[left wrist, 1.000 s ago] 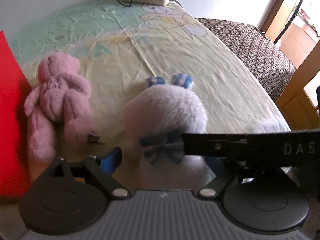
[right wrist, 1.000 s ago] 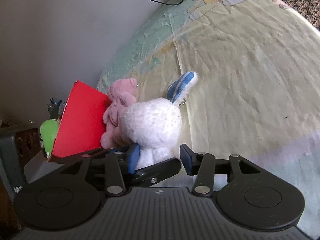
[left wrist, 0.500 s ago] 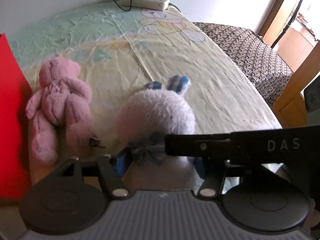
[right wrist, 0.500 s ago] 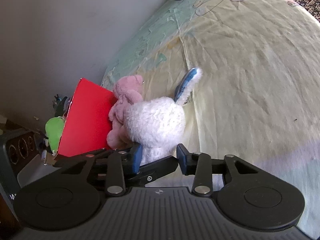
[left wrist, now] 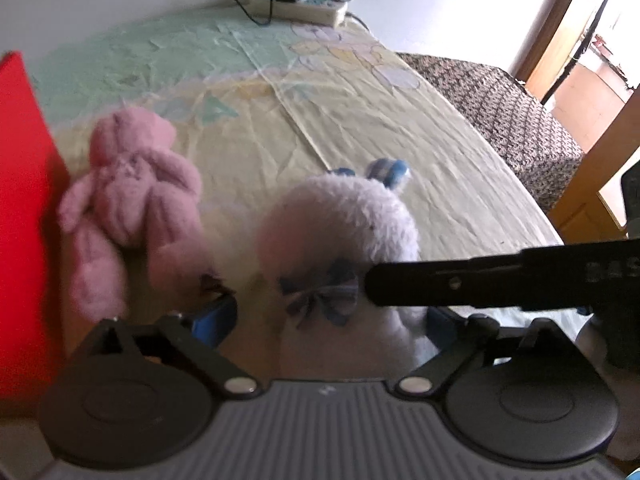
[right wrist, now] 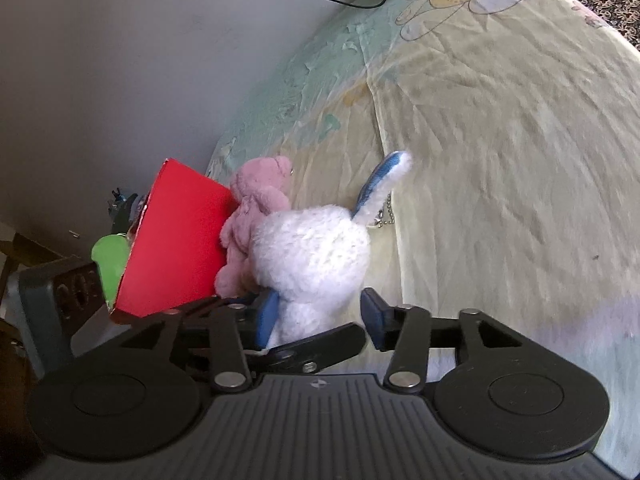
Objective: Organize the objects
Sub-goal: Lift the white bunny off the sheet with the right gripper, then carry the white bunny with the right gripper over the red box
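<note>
Left tongs [left wrist: 332,322]: spreading wide around the fluffy white plush rabbit [left wrist: 340,224], pads not touching.
Right tongs [right wrist: 316,316]: standing wide too, straddling the rabbit's [right wrist: 312,256] body.
Rabbit's place: lying on the yellow cartoon bedsheet [right wrist: 500,128], pink plush bear [left wrist: 132,200] at its 9 o'clock, leaning against the red cardboard box [right wrist: 180,240].
Risk: both tongs are crowding one toy; closing together could jam the fingers or pinch only fur, letting it slip.

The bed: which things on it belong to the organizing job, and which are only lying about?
Belong to the job:
- white plush rabbit, between the open fingers of both the left hand-held gripper and the right hand-held gripper
- pink plush bear, lying beside it
- red box, next to the bear

Just lying about:
- power strip with its cable, at the far edge
- cartoon bedsheet
</note>
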Demonstrator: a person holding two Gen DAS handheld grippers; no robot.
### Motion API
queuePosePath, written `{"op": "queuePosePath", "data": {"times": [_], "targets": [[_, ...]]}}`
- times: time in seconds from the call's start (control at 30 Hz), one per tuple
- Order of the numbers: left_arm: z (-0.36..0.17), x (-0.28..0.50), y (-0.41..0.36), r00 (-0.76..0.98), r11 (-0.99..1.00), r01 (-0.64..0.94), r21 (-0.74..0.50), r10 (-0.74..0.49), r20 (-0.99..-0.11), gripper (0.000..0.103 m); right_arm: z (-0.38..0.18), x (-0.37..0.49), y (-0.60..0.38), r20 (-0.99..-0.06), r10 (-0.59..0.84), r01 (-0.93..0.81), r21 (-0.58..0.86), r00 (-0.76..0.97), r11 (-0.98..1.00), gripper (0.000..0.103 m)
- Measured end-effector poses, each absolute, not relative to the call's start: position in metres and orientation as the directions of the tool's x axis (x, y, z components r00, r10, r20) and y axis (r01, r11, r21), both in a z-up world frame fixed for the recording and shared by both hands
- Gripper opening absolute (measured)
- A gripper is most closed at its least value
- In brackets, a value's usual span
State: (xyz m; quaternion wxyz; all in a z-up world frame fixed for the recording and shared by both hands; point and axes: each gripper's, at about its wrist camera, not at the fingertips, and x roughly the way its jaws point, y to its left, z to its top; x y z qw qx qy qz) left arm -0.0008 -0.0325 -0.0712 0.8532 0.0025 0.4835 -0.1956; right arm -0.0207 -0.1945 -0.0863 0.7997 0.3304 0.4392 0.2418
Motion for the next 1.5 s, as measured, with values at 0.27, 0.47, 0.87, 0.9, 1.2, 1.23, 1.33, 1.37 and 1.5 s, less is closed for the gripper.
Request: {"op": "queuePosePath", "data": {"times": [0.27,0.47,0.87,0.9,1.2,1.23,1.33,1.37,1.5], "targets": [[-0.07,0.006,-0.034,0.446,0.903,0.362,-0.23,-0.384,-0.808,0.067,-0.085,-0.014,-0.2,-0.507,0.711,-0.122,0.766,0.488,0.631,0.041],[-0.063,-0.001,-0.034,0.438,0.9,0.353,-0.256,-0.401,-0.805,0.061,-0.073,-0.022,-0.196,-0.483,0.738,-0.174,0.769,0.471,0.615,0.036],[-0.036,-0.032,-0.021,0.477,0.908,0.337,-0.249,-0.393,-0.786,0.061,-0.05,-0.041,-0.188,-0.437,0.798,-0.233,0.797,0.416,0.558,0.036],[-0.034,-0.035,-0.02,0.481,0.91,0.336,-0.244,-0.388,-0.786,0.061,-0.047,-0.043,-0.186,-0.432,0.804,-0.243,0.798,0.408,0.551,0.036],[-0.004,-0.066,0.0,0.536,0.913,0.339,-0.228,-0.386,-0.751,0.061,-0.008,-0.057,-0.167,-0.38,0.84,-0.329,0.794,0.386,0.511,0.036],[0.0,-0.07,0.005,0.545,0.911,0.342,-0.229,-0.391,-0.741,0.061,-0.002,-0.058,-0.163,-0.371,0.843,-0.342,0.792,0.389,0.506,0.036],[0.017,-0.077,0.02,0.58,0.9,0.365,-0.239,-0.421,-0.697,0.061,0.016,-0.059,-0.151,-0.336,0.854,-0.37,0.793,0.398,0.484,0.036],[0.023,-0.079,0.026,0.591,0.898,0.369,-0.241,-0.427,-0.685,0.061,0.021,-0.057,-0.146,-0.325,0.857,-0.38,0.792,0.399,0.477,0.036],[0.044,-0.087,0.049,0.639,0.896,0.382,-0.226,-0.433,-0.636,0.061,0.039,-0.052,-0.12,-0.298,0.861,-0.424,0.774,0.412,0.471,0.036]]}}
